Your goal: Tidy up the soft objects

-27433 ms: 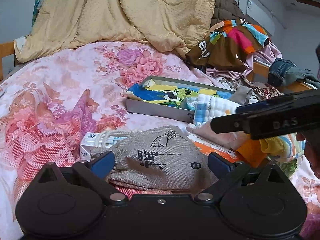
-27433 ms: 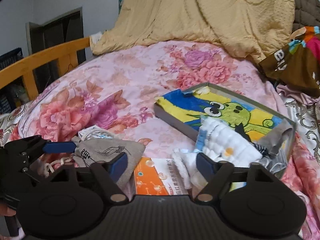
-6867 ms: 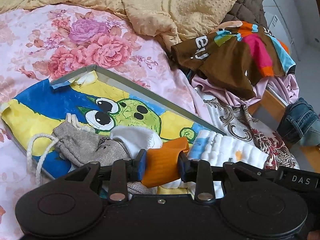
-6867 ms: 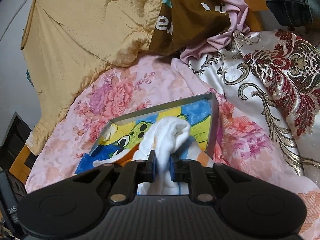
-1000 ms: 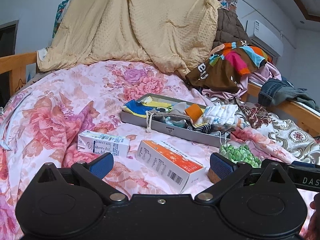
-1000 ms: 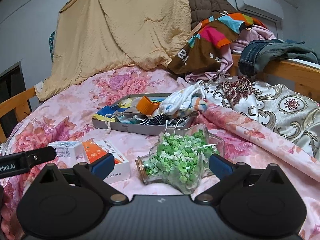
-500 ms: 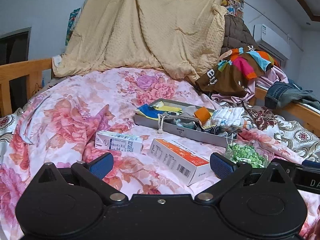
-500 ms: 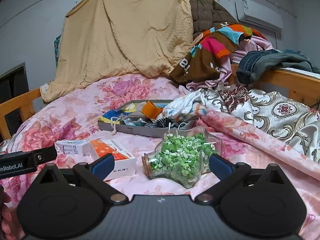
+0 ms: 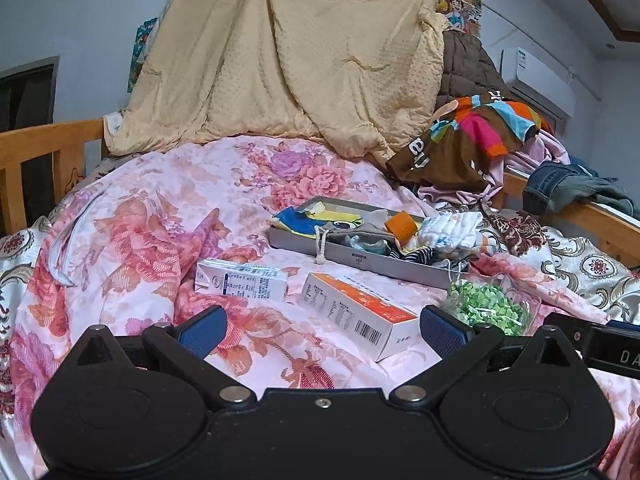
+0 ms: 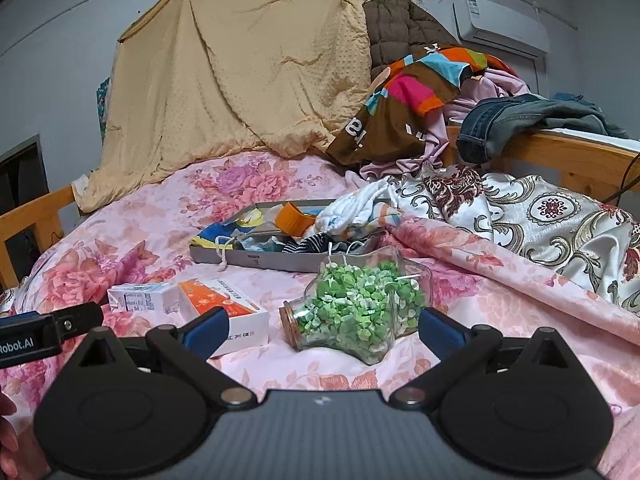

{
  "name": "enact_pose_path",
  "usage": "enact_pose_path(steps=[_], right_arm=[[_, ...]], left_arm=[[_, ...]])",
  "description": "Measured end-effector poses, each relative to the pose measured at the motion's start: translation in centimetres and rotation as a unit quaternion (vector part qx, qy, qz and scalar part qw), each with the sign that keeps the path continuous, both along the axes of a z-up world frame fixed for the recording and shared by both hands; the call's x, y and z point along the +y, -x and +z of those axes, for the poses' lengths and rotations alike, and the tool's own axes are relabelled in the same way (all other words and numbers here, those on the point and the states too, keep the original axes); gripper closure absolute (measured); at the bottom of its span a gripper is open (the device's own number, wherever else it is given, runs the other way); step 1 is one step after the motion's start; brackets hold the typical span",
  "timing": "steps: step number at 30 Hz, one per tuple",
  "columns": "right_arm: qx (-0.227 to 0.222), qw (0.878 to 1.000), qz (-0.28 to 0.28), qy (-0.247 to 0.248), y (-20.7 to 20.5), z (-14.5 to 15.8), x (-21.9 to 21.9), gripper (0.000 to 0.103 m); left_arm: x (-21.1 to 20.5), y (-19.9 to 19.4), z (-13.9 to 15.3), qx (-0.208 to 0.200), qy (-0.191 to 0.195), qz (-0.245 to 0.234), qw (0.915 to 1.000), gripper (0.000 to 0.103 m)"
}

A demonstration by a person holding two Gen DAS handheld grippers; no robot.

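Socks and cloths fill the tray (image 9: 362, 259), a shallow grey box lying on the bed (image 9: 168, 216) well beyond both grippers. Its long axis runs from far left to near right in the left wrist view, and the near wall hides the lower parts of what lies inside. An orange roll (image 9: 399, 225) stands up above the pile, a white quilted cloth (image 9: 452, 229) spills over the right end, and a striped sock (image 9: 416, 255) is only partly visible beneath it. The pouch (image 9: 340, 229) is mostly buried; its cord (image 9: 319, 246) hangs out over the near wall onto the bed. What the other soft pieces are is hard to make out.

Nearer, on the bedspread, lie a white carton (image 9: 240, 282) at left, an orange box (image 9: 356, 314) in the middle with its long axis pointing near right, and a star-shaped jar (image 10: 356, 308) of green bits on its side at right, its mouth to the left.

The left gripper (image 9: 320, 330) hangs over the bed with jaws spread wide and nothing between them. The right gripper (image 10: 322, 330) is likewise wide apart and empty, the jar just beyond it. Each gripper's body is cut off by the frame's lower edge.
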State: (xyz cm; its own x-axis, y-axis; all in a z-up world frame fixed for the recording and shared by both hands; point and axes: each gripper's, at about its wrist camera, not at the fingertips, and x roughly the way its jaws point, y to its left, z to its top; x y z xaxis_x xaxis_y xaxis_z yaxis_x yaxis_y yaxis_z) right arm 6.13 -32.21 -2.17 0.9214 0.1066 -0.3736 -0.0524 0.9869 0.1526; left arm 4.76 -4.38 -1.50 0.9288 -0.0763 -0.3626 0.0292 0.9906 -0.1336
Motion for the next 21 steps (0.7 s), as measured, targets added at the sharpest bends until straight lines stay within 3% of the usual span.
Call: enact_pose_path(steps=[21], right_arm=[[0.02, 1.0, -0.007, -0.009, -1.1, -1.3, 0.5, 0.0]], left_arm=[[0.0, -0.5, -0.9, -0.001, -0.017, -0.01, 0.9998, 0.001]])
